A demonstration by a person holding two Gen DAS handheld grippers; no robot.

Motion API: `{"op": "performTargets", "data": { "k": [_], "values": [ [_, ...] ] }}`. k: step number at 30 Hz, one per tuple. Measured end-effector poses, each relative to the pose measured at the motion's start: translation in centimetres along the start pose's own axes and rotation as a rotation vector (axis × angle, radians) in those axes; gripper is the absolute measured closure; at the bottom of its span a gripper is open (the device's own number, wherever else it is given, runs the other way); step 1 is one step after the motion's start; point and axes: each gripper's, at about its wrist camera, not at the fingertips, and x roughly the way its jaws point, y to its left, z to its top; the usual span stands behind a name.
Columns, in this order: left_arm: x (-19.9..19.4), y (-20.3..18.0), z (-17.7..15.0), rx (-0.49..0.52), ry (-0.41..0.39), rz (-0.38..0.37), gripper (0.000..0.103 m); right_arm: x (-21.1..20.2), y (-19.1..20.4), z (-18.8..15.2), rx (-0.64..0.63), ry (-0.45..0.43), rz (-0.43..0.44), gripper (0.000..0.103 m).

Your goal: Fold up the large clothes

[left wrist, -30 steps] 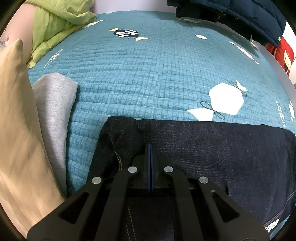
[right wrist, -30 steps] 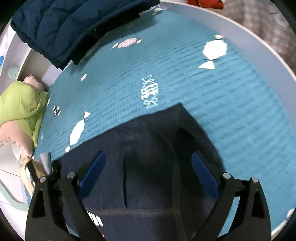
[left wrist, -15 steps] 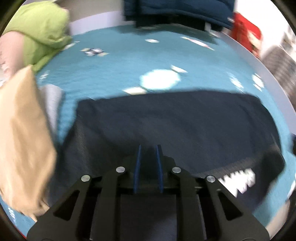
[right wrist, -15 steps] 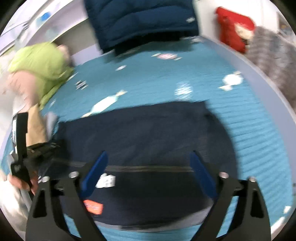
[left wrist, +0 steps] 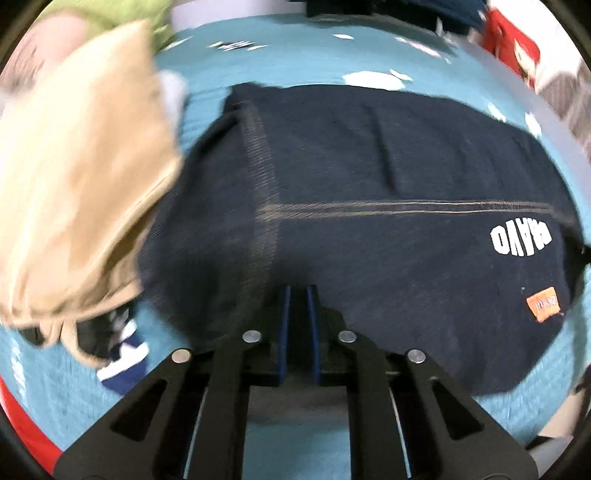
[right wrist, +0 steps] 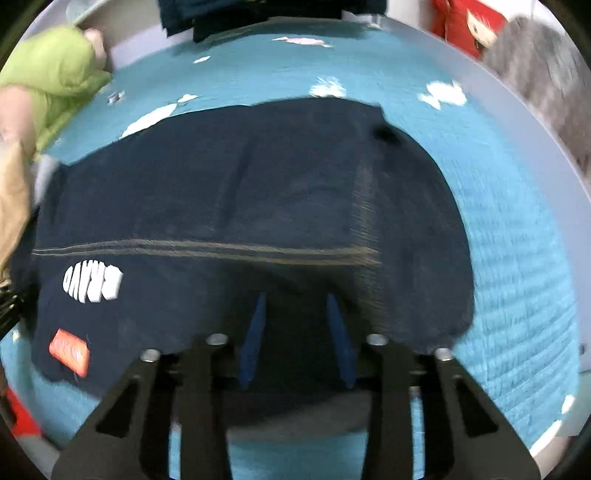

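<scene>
A large dark navy garment (left wrist: 388,192) with tan stitching, white "BRAVO" lettering and an orange patch lies folded flat on the teal bed cover (left wrist: 295,62). It also shows in the right wrist view (right wrist: 240,206). My left gripper (left wrist: 297,295) hangs over the garment's near left edge with its blue pads a small gap apart and nothing between them. My right gripper (right wrist: 295,299) is over the garment's near right edge, jaws partly open and empty.
A beige cloth (left wrist: 74,177) with a grey piece behind it lies left of the garment. A green jacket (right wrist: 48,85) is at the far left. A dark blue coat (right wrist: 258,11) hangs at the back. A red item (right wrist: 465,22) is at the far right.
Both grippers have pulled back toward the near edge of the bed. The left gripper, shut a second ago, has opened slightly. The right gripper's jaws have narrowed from wide open.
</scene>
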Motion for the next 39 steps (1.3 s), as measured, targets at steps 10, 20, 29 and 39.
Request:
{"op": "performTargets", "data": {
  "k": [10, 20, 29, 39],
  "values": [
    [-3.6, -2.2, 4.7, -0.007, -0.13, -0.037, 0.091, -3.3, 3.6, 5.7, 0.081, -0.184, 0.119, 0.084],
    [3.7, 1.6, 9.2, -0.067, -0.021, -0.009, 0.101, 4.3, 0.2, 9.7, 0.126, -0.065, -0.02, 0.097],
    [1.5, 1.0, 14.0, -0.078, -0.126, -0.089, 0.099, 2.9, -0.8, 15.3, 0.21, -0.182, 0.017, 0.095],
    [9.1, 4.3, 18.6, -0.199, -0.065, -0.028, 0.1, 9.1, -9.8, 19.0, 0.386, -0.11, -0.083, 0.103]
  ]
}}
